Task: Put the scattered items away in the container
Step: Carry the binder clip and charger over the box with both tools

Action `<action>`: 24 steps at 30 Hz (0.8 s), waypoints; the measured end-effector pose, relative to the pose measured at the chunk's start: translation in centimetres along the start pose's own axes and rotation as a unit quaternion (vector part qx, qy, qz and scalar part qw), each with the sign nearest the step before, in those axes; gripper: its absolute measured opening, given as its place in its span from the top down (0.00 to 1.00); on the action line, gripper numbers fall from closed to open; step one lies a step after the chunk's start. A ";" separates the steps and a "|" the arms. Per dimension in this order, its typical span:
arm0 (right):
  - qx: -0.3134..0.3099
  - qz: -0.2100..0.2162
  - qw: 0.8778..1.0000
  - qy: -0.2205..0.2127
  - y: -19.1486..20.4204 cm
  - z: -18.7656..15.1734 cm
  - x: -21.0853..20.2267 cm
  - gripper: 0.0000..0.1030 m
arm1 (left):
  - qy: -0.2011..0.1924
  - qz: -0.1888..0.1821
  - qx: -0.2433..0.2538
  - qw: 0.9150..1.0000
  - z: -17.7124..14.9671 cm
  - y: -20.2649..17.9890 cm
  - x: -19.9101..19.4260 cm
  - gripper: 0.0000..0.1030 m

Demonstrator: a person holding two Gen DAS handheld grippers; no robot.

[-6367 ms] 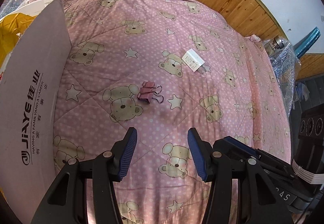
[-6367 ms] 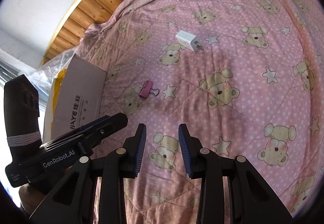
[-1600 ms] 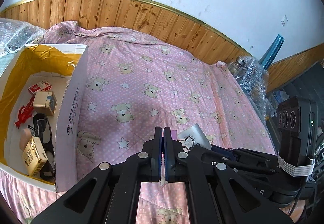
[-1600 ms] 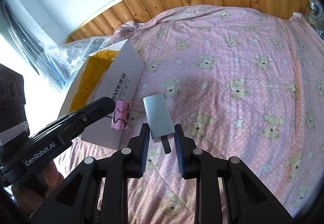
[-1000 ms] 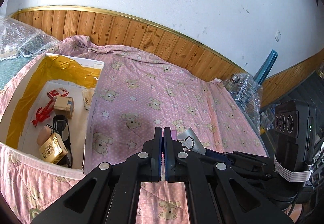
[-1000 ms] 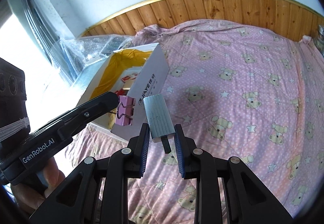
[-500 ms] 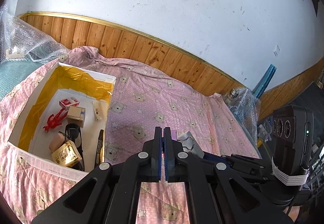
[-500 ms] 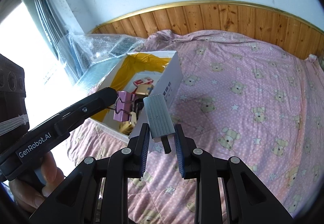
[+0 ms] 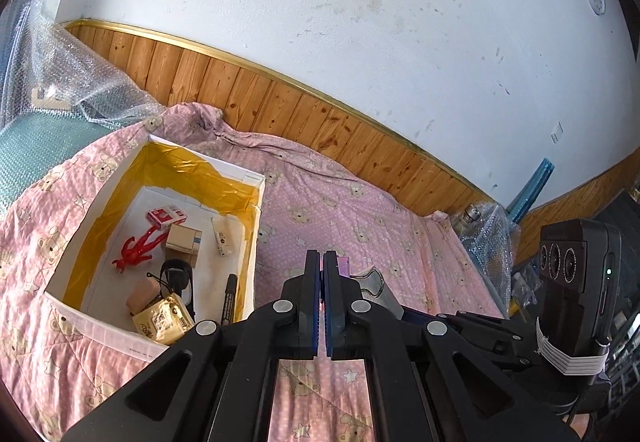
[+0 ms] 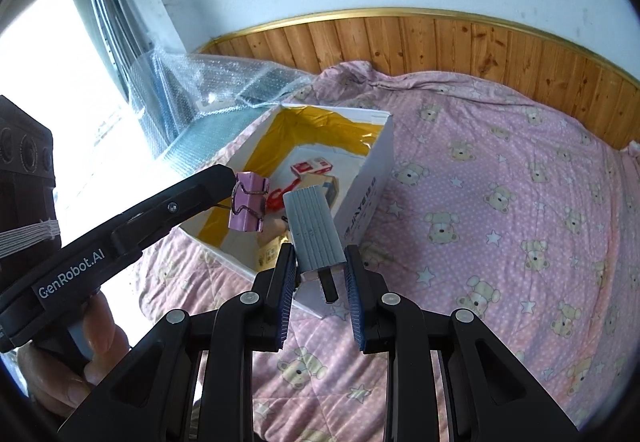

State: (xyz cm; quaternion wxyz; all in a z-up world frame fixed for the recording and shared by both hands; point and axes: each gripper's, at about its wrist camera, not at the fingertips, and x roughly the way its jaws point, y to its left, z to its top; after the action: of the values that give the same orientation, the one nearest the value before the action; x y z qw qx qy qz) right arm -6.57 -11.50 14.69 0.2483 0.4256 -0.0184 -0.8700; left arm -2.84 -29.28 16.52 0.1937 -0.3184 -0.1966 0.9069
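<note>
My left gripper [image 9: 321,262] is shut on a pink binder clip [image 10: 249,201]; in the left wrist view only a pink sliver of the clip [image 9: 343,264] shows behind the fingertips. My right gripper [image 10: 320,266] is shut on a white ribbed charger plug [image 10: 314,234], whose prongs point back toward the camera. Both are held in the air near the white cardboard box [image 9: 256,220] with yellow tape inside. The clip hangs over the box's near corner [image 10: 240,266]. The box holds several small things, among them a red figure [image 9: 136,248] and a black marker [image 9: 229,298].
The box rests on a pink bear-print quilt [image 10: 500,210]. Bubble wrap [image 9: 68,82] lies past the box by the wood-panelled wall. More wrapped items [image 9: 486,230] sit at the quilt's far right corner. A hand [image 10: 72,362] holds the left gripper's handle.
Both grippers, each still holding its item, have risen and swung toward the box, so its inside now shows more fully. The clip and plug now hang over the box's near side.
</note>
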 end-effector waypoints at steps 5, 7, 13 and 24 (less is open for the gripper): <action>-0.010 0.005 1.000 0.007 1.2 1.0 1.2 0.75 | -0.005 0.006 -0.015 1.000 0.6 1.9 -0.3 0.99; -0.014 0.007 1.000 0.011 1.7 1.3 1.9 0.75 | -0.006 0.008 -0.020 1.000 0.8 2.8 -0.3 0.99; -0.023 0.015 0.999 0.024 3.0 2.1 4.0 0.75 | -0.008 0.019 -0.040 0.999 1.4 5.6 -0.4 0.99; -0.037 0.027 0.998 0.040 4.9 4.4 7.6 0.75 | -0.002 0.037 -0.068 0.997 2.6 9.9 0.7 0.99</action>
State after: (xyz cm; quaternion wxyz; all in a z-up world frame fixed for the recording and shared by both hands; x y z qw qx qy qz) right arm -11.73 -19.97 13.08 0.2878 0.4495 0.0126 -0.8456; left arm -7.25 -37.94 13.31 0.1375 -0.3358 -0.2459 0.8988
